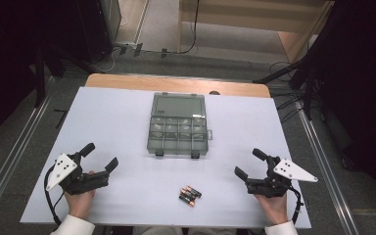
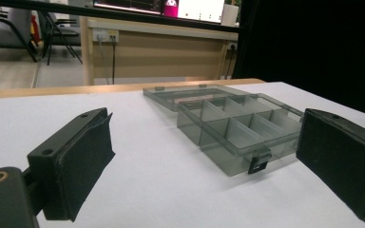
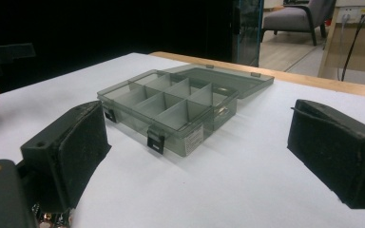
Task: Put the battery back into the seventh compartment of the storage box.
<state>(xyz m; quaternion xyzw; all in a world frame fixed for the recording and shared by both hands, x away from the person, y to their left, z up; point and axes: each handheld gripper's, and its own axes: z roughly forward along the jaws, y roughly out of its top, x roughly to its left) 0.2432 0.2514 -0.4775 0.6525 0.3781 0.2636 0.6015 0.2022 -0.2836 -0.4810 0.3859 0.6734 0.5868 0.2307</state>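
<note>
Nearest the person, both hands rest at the near table edge, one gripper each. Left gripper sits at the near left, jaws spread wide, nothing between them, pads clear of everything; in the left gripper view its two black jaws frame bare white table with the box beyond. Right gripper sits at the near right, jaws likewise wide apart and empty, angled in toward the middle; the right gripper view shows the same gap with only tabletop between the pads. Between the two grippers, near the front edge and a bit right of centre, lie the batteries, a small cluster of black-and-copper cells lying flat, touching or nearly touching each other, well apart from both grippers; exact count hard to tell. Farther back at table centre stands the organizer box, smoky clear plastic, lid open and laid flat behind it toward the far edge, divided compartments facing up, two black latches on its near wall. Compartment contents cannot be told.
</note>
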